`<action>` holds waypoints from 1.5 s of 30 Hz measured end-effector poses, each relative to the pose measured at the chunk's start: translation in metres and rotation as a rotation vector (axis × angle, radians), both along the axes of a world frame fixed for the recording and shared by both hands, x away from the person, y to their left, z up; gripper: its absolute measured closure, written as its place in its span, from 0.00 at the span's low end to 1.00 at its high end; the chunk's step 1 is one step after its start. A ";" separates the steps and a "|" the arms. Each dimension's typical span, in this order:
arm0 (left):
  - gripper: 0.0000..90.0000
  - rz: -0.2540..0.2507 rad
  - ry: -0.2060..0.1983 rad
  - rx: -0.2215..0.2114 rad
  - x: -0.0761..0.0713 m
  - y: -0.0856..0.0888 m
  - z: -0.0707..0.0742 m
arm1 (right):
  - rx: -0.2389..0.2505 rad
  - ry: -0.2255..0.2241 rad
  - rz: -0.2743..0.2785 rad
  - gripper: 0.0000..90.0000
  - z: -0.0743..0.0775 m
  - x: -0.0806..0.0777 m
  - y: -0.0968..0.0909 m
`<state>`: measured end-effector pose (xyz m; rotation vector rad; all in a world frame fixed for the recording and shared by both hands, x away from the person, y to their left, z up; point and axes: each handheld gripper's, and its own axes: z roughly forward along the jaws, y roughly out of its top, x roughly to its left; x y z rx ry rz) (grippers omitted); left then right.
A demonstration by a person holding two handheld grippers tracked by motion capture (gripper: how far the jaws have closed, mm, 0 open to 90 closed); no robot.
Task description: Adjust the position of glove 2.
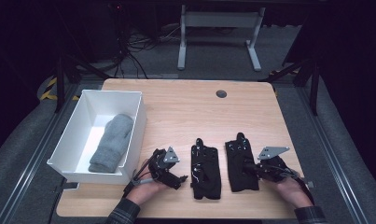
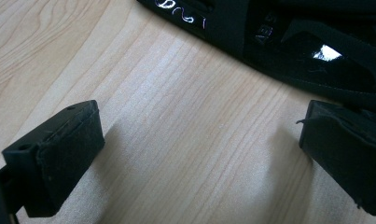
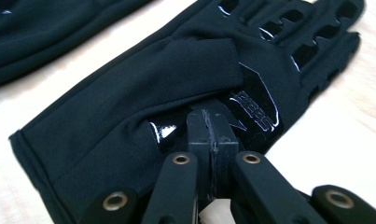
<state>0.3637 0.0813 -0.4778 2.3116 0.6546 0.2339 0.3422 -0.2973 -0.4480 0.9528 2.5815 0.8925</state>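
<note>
Two black gloves lie flat side by side near the table's front edge: the left glove and the right glove. My right gripper comes in from the right with its tip over the right glove. In the right gripper view its jaws are pressed together, touching the folded thumb of that glove; no fabric shows between the pads. My left gripper rests just left of the left glove. Its pads stand wide apart over bare wood, with the glove's edge beyond them.
A white bin stands at the table's left edge, holding a grey knitted mitten. The wooden table has a round cable hole at the back. The second glove lies close beside the one under my right gripper.
</note>
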 end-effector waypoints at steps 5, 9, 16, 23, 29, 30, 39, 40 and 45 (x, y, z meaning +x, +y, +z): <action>0.00 0.000 0.001 -0.001 0.000 0.000 0.000 | 0.018 0.015 0.048 1.00 -0.001 -0.009 0.008; 0.00 0.000 0.000 -0.001 0.000 0.000 0.000 | 0.024 0.023 0.094 1.00 -0.001 -0.017 0.015; 0.00 0.001 0.008 0.013 0.000 -0.001 0.001 | 0.051 0.002 0.095 1.00 0.003 -0.020 0.016; 0.11 0.001 0.033 -0.033 0.001 -0.009 0.014 | 0.061 -0.013 0.032 1.00 0.003 -0.015 0.000; 0.30 0.004 0.046 -0.107 0.007 -0.021 0.026 | 0.053 -0.010 0.035 1.00 0.000 -0.011 0.001; 0.35 0.002 0.050 -0.108 0.008 -0.023 0.026 | 0.052 -0.012 0.035 1.00 0.000 -0.011 0.001; 0.60 0.021 0.139 -0.092 0.011 -0.033 0.015 | 0.052 -0.012 0.032 1.00 -0.001 -0.009 0.000; 0.62 0.021 0.136 -0.090 0.010 -0.034 0.014 | 0.048 -0.009 0.033 1.00 -0.002 -0.008 0.001; 0.76 0.025 0.135 -0.069 0.008 -0.037 0.015 | 0.050 -0.009 0.033 1.00 -0.003 -0.008 0.002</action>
